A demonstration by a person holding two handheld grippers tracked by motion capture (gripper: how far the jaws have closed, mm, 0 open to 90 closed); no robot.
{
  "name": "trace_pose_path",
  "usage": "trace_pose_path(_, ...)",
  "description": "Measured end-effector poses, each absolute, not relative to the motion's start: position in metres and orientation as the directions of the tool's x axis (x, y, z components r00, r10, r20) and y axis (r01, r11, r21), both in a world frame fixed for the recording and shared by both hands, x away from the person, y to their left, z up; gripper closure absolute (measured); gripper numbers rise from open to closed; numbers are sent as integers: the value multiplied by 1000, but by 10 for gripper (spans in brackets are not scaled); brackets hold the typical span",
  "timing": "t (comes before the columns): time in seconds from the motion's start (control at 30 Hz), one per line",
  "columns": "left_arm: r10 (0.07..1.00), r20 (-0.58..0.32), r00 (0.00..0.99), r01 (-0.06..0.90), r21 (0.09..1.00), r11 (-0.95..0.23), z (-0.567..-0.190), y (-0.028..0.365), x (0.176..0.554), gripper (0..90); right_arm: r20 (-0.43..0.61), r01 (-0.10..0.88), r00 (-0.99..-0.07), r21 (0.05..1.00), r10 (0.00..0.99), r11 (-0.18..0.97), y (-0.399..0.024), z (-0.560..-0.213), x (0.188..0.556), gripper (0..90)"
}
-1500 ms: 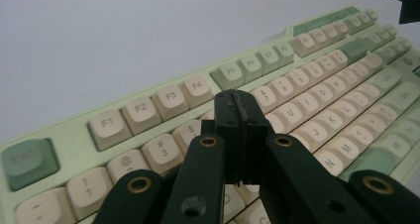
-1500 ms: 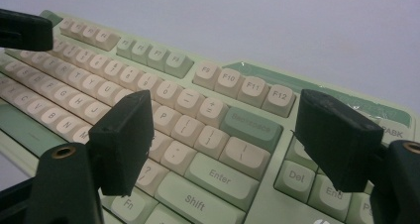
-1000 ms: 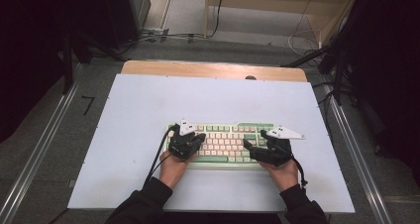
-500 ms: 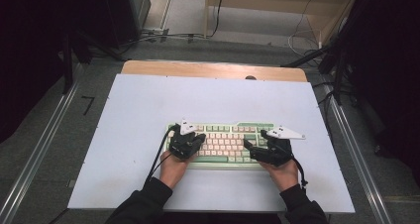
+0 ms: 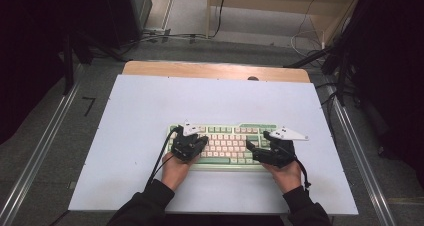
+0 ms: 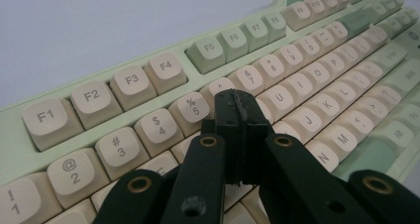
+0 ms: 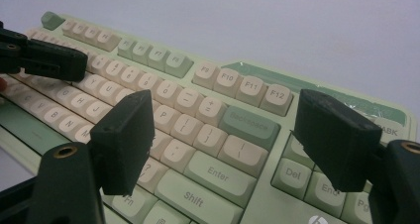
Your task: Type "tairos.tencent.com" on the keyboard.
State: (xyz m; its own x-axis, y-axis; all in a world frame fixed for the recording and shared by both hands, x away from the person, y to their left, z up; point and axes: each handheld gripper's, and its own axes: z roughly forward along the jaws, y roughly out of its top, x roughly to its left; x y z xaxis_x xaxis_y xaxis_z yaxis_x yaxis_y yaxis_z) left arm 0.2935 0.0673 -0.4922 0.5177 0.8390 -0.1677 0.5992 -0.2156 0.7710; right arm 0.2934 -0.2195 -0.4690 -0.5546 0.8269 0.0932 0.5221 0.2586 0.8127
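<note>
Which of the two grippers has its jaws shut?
The left gripper: its black jaws are pressed together above the keyboard, near the 5 and 6 keys. The right gripper has its jaws wide apart.

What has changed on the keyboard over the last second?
Nothing visibly changed. The left gripper is still shut with nothing between its pads, over the left half of the keyboard; the right gripper still stands open over the right half. Both hands kept their places.
</note>
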Motion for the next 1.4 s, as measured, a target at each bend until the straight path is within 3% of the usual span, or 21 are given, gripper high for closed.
trace_pose_path(0.07,834,-178,522,594,777,-206,-491,68,293,879,93,521,-556,813,826,258,-220,-469,293,220)
trace_pose_path(0.17,826,-195,528,577,796,-182,-487,70,291,686,93,517,-556,816,826,257,-220,-469,293,220)
trace_pose_path(0.2,827,-187,530,567,803,-182,-485,71,290,686,94,518,-556,816,826,256,-221,-468,293,220)
trace_pose_path(0.23,826,-184,533,557,811,-178,-484,71,289,538,92,517,-556,816,826,257,-221,-468,293,220)
trace_pose_path(0.33,831,-162,533,537,823,-185,-479,71,287,398,92,518,-555,816,827,257,-222,-469,293,220)
trace_pose_path(0.43,838,-135,529,515,835,-191,-474,72,283,332,92,520,-553,815,828,256,-222,-469,293,220)
trace_pose_path(1.13,870,-179,460,545,830,-117,-466,116,273,331,97,520,-550,817,830,249,-225,-468,290,221)
trace_pose_path(1.4,878,-194,438,552,828,-93,-470,135,261,414,94,504,-549,830,831,239,-228,-467,287,225)
